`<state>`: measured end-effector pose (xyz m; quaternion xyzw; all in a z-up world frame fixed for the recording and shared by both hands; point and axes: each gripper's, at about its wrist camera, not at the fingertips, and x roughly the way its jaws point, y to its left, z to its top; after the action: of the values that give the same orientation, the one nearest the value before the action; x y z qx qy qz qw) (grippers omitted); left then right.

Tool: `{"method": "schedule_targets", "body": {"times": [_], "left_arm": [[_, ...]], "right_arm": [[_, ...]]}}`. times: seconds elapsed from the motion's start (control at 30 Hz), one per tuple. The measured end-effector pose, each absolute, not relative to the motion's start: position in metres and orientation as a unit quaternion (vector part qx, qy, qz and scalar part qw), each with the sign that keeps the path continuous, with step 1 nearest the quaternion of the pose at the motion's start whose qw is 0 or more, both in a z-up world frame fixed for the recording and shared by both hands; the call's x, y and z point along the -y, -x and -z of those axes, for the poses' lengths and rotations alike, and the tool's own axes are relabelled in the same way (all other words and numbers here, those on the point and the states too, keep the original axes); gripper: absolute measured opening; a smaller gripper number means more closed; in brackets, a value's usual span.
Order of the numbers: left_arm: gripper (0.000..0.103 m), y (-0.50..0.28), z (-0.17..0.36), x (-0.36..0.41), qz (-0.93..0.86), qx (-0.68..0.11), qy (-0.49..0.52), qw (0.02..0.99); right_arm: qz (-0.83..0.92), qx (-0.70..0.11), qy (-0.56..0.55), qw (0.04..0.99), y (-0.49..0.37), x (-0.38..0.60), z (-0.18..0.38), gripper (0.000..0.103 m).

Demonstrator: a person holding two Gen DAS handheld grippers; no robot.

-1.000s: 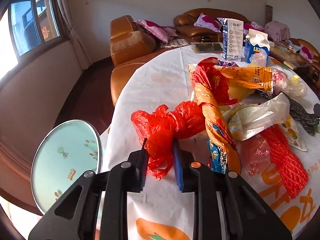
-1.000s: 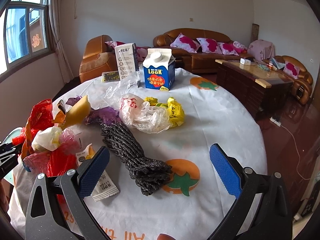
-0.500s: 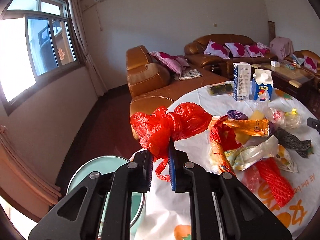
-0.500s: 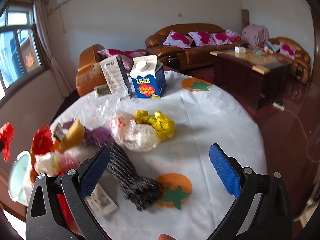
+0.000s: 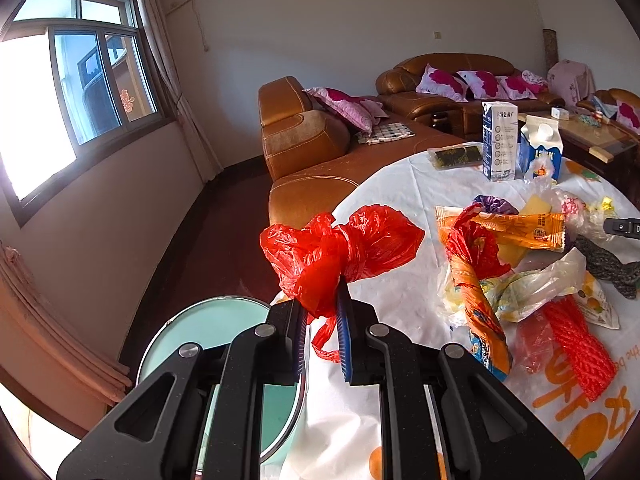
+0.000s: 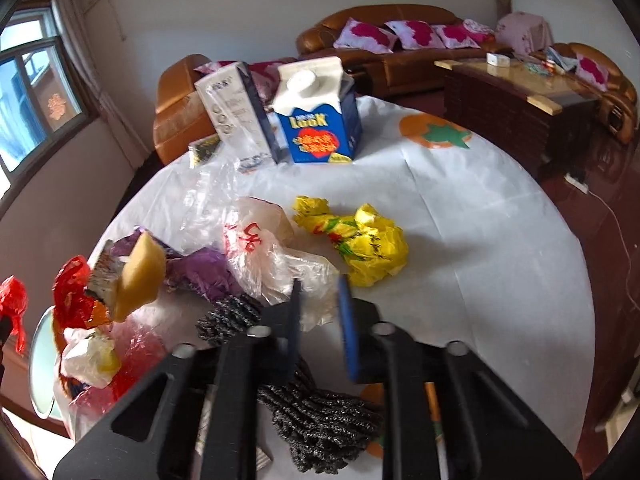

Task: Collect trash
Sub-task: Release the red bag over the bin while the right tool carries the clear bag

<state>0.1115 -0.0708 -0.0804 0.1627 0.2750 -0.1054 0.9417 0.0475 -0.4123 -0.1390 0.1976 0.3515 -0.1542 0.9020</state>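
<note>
A: L gripper [image 5: 322,312] – blue pads pinched on the red plastic bag [image 5: 336,254], gripped at the knotted neck. Bag is lifted clear of the table [image 5: 400,184], hanging at the table's left edge, above/beside the round pale-green stool top [image 5: 192,340] on the floor side.

B: Noted. Moving right in L view?

A: Pile of trash on the white cloth: orange snack wrapper [image 5: 516,228], second crumpled red bag [image 5: 472,248] on it, clear/whitish bag [image 5: 540,284], red foam net [image 5: 576,344] near the right edge. Far side of table: tall white carton [image 5: 498,140] and blue milk carton [image 5: 540,148], upright, side by side.

B: R gripper?

A: R gripper [image 6: 320,328] – jaws drawn close w/ a narrow gap, pads blurred. White printed bag [image 6: 276,256] lies in front of and between the tips; cannot tell if it's actually pinched. Not calling it.

B: L-to-R in R view?

A: Far left edge: the held red bag again [image 6: 12,300]. Then yellow sponge-like piece [image 6: 140,276], purple wrapper [image 6: 200,268], dark grey mesh bundle [image 6: 320,424] running under the gripper body, yellow crumpled bag [image 6: 364,240] just right of the white bag. Orange fruit print on cloth [image 6: 434,132] behind, right of the blue carton [image 6: 320,120].
</note>
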Motion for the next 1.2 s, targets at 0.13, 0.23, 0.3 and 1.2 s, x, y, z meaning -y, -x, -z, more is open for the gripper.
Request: {"method": "schedule_targets", "body": {"times": [0.13,0.23,0.3,1.2], "left_arm": [[0.014,-0.111,0.076,0.068,0.101,-0.269,-0.162,0.944],[0.014,-0.112,0.072,0.063,0.095,-0.267,-0.161,0.946],[0.014,-0.112,0.070,0.059,0.090,-0.265,-0.162,0.946],[0.014,-0.119,0.086,-0.045,-0.044,-0.310,-0.199,0.929]], "right_arm": [[0.138,-0.321,-0.189,0.918,-0.038,0.407,0.124,0.008],[0.131,-0.292,-0.175,0.931,-0.032,0.401,0.106,0.008],[0.127,-0.273,-0.165,0.939,-0.029,0.397,0.093,0.008],[-0.087,-0.268,-0.008,0.959,-0.117,0.207,0.060,0.008]]}}
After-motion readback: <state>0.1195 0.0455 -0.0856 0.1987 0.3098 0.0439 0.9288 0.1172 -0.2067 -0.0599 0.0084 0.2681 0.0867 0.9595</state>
